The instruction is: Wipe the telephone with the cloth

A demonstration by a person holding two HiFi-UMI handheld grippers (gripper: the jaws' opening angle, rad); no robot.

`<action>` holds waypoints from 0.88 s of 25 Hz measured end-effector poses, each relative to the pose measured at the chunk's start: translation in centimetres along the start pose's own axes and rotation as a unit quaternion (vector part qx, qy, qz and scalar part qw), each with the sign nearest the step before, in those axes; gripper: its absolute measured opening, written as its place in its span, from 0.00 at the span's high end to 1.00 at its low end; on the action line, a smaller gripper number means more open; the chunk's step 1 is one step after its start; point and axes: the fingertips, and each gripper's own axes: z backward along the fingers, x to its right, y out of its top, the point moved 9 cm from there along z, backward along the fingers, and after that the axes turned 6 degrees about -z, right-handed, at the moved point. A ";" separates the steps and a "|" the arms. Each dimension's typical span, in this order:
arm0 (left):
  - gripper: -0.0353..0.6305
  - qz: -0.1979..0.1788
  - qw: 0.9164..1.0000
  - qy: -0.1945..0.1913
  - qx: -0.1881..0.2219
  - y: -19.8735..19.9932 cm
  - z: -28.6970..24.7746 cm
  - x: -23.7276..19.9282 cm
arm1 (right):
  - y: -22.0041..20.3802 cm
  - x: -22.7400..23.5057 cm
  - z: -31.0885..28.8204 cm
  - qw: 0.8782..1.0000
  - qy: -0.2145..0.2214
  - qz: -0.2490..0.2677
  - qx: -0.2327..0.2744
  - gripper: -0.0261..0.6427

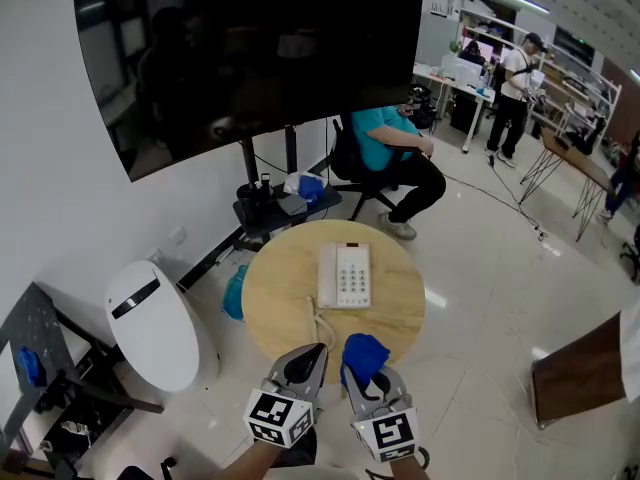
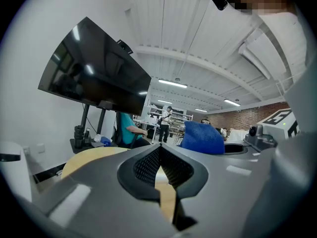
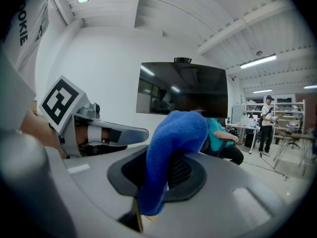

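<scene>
A white telephone [image 1: 345, 275] with its handset on the left lies in the middle of a round wooden table [image 1: 280, 303]; its coiled cord trails toward the table's near edge. Both grippers hover side by side at that near edge, short of the phone. My left gripper [image 1: 308, 355] is shut with nothing between its jaws, which meet in the left gripper view [image 2: 159, 166]. My right gripper [image 1: 362, 368] is shut on a blue cloth [image 1: 362, 356]; in the right gripper view the cloth [image 3: 173, 148] bulges up out of the closed jaws [image 3: 166, 175].
A large dark screen [image 1: 250, 48] on a stand rises behind the table. A person in a teal shirt [image 1: 385, 153] sits on a chair past the far edge. A white rounded appliance [image 1: 155, 323] stands left of the table, a blue bag [image 1: 232, 295] beside it.
</scene>
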 end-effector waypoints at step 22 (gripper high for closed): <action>0.95 0.054 0.995 -0.065 -0.046 -0.1 -10.8 -12.9 | 2.9 4.1 -14.5 0.999 -0.022 -0.005 -0.040 0.87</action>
